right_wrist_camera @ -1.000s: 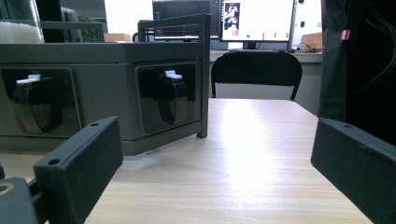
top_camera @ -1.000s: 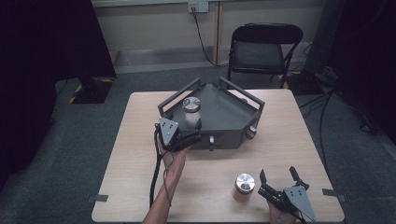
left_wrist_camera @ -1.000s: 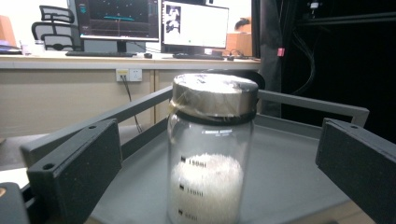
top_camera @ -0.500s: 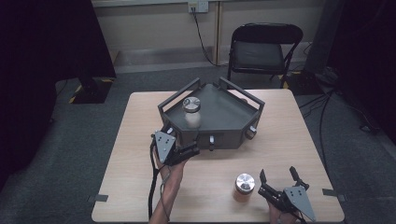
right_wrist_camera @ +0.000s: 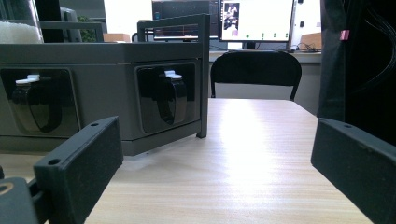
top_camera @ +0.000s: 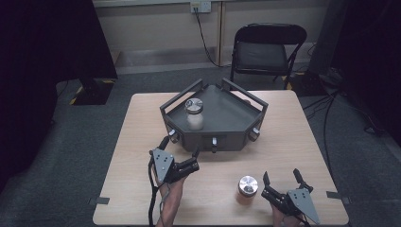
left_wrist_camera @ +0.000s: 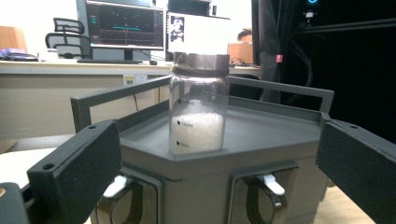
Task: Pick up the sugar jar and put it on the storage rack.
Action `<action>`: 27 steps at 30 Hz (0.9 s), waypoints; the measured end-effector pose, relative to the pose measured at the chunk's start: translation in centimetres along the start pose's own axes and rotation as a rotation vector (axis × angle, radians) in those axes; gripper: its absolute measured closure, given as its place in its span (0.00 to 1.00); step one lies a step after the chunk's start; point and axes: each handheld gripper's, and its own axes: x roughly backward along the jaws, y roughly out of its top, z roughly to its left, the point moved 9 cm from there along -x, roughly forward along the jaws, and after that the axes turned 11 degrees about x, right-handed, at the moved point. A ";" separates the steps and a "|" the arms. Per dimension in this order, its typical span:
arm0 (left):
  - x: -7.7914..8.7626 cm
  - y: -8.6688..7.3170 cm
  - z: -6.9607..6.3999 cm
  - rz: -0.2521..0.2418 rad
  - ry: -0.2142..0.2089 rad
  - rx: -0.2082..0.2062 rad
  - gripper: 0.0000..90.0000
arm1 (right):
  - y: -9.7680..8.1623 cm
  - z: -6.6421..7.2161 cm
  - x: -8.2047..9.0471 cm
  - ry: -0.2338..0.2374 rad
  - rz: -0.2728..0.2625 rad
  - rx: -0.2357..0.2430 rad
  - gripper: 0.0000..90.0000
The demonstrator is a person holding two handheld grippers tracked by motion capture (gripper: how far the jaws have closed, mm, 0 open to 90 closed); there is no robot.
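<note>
Near edge of the table (top_camera: 142,142), pale wood-grain laminate. The right gripper (top_camera: 283,182) sits at 5 o'clock, jaws spread wide and empty, matte black blocks with flat faces. Just beside it, at its 9 o'clock, stands a short jar (top_camera: 247,188) with a brushed-metal lid and an amber body; it is upright, its long axis vertical, and apart from the jaws. This jar is nearer the right hand than the left.

The left gripper (top_camera: 193,160) lies at 7 o'clock of the table, jaws also wide and holding nothing, aimed toward 1 o'clock. Ahead of it, close but not touching, is the tray (top_camera: 231,124): a dark grey, angular metal stand with a railed rim and recessed latches on its front faces.

On the tray's left part stands a second jar (left_wrist_camera: 199,105), clear glass, cylindrical, upright, with a dark lid and white granules filling its lower part. It lies straight ahead between the left jaws in the left gripper view, so the left hand is judged the nearer one for it.

At 12 o'clock, beyond the table, a black folding chair (top_camera: 267,47).
</note>
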 end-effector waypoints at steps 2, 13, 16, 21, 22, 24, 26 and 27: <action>0.4 -0.2 0.0 -0.011 0.007 -0.008 0.00 | 0.0 0.0 0.0 0.000 0.000 0.000 0.01; 1.9 -2.9 0.1 -0.001 0.044 -0.025 0.00 | 0.0 0.0 0.0 0.000 0.000 0.000 0.01; 2.2 -4.0 0.4 0.000 0.066 -0.039 0.00 | 0.0 0.0 0.0 -0.001 0.000 0.000 0.01; 2.8 -5.8 0.9 0.019 0.089 -0.034 0.00 | 0.0 0.0 0.0 0.000 0.000 0.000 0.01; 2.9 -6.1 1.0 0.023 0.090 -0.021 0.00 | 0.0 0.0 0.0 0.000 0.000 0.000 0.01; 3.0 -6.4 1.2 0.025 0.093 -0.012 0.00 | 0.0 0.0 0.0 0.000 0.000 0.000 0.01; 3.1 -6.5 1.3 0.024 0.097 -0.017 0.00 | 0.0 0.0 0.0 0.000 0.000 0.000 0.01; 3.1 -6.6 1.4 0.024 0.096 -0.018 0.00 | 0.0 0.0 0.0 0.000 0.000 0.000 0.01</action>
